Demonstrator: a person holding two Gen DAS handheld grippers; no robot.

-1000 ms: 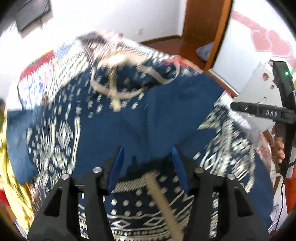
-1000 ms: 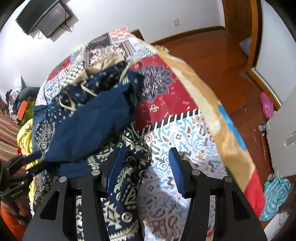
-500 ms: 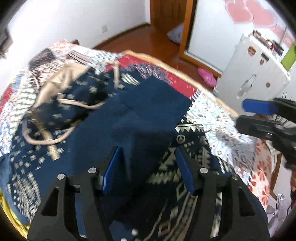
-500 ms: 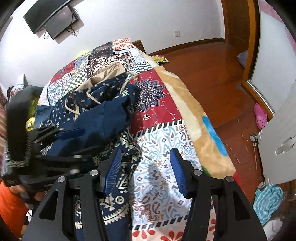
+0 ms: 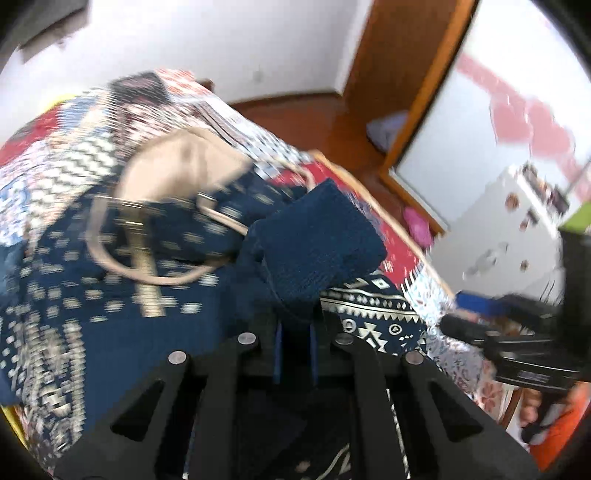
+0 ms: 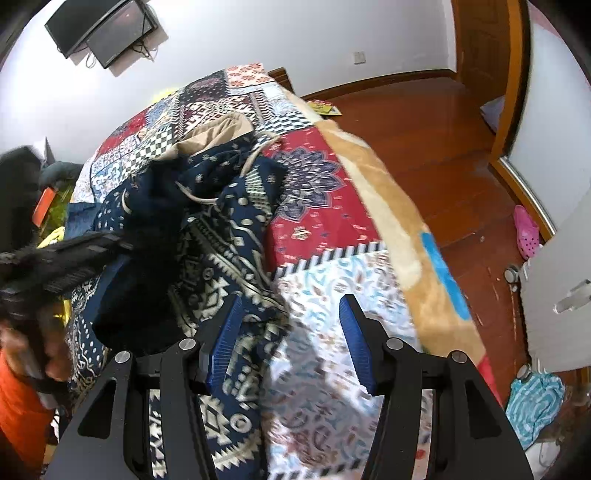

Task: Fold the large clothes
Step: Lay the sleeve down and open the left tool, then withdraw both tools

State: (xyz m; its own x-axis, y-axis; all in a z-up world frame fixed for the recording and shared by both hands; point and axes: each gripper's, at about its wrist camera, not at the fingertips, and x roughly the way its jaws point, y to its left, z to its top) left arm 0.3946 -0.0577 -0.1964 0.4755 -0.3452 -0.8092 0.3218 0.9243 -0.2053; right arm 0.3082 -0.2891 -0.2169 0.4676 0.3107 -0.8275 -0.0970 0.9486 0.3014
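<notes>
A large navy garment with white patterns and beige drawstrings (image 5: 122, 266) lies crumpled on the patchwork bedspread (image 5: 59, 147). My left gripper (image 5: 294, 343) is shut on a plain navy fold of the garment (image 5: 317, 240), which stands up in front of it. In the right wrist view the same garment (image 6: 221, 229) lies left of centre. My right gripper (image 6: 290, 343) is open and empty, its left finger over the garment's edge and its right finger over the bedspread (image 6: 325, 192). The left gripper's body (image 6: 62, 254) shows at the left of that view.
The bed's right edge drops to a wooden floor (image 6: 443, 147). A white cabinet (image 6: 561, 295) stands beside the bed, with a pink shoe (image 6: 526, 230) and a turquoise cloth (image 6: 535, 402) on the floor. A wall-mounted TV (image 6: 107, 29) hangs beyond the bed.
My left gripper has closed on the navy fold and the garment has bunched up. The right gripper stays open and has shifted little.
</notes>
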